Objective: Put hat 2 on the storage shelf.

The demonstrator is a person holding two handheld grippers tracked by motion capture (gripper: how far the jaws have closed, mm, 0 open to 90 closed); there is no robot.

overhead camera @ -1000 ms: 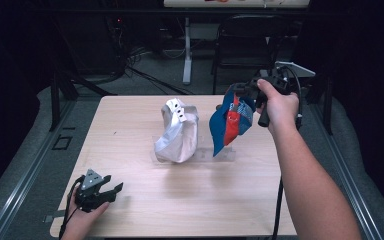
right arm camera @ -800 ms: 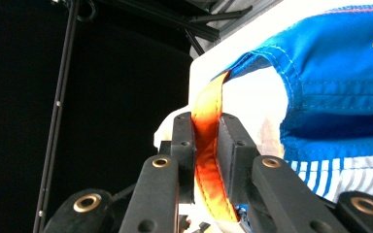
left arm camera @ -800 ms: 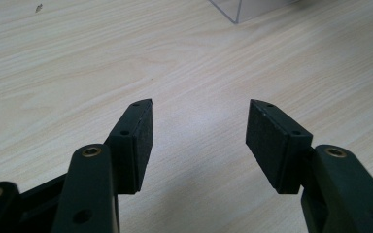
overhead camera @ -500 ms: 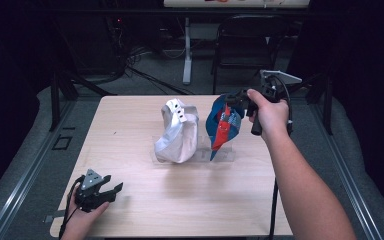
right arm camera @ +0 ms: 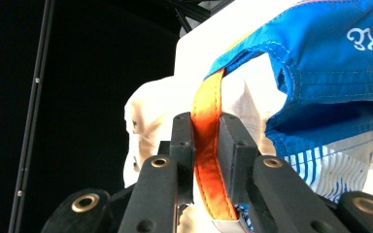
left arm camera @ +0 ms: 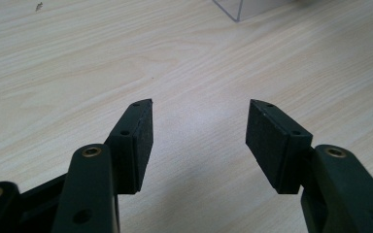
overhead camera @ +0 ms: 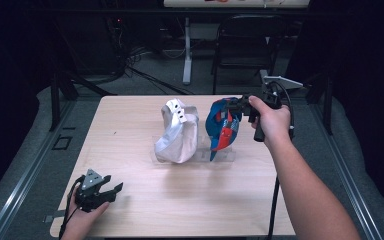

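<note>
Between right gripper (right arm camera: 205, 145) jaws: orange strap (right arm camera: 206, 131) (blue cap's (overhead camera: 222, 125)).

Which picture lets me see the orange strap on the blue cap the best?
The right gripper view: the orange strap is close up, pinched between the right hand-held gripper's jaws. The high view shows the blue cap small, its strap hard to make out.

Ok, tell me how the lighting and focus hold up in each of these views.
High view: the table is evenly lit, its surroundings near black, the whole slightly soft. Left gripper view: pale glare on the wood between the open left tongs; the pads stay sharp. Right gripper view: the orange strap in the right tongs is crisp, the white cap behind overexposed.
</note>
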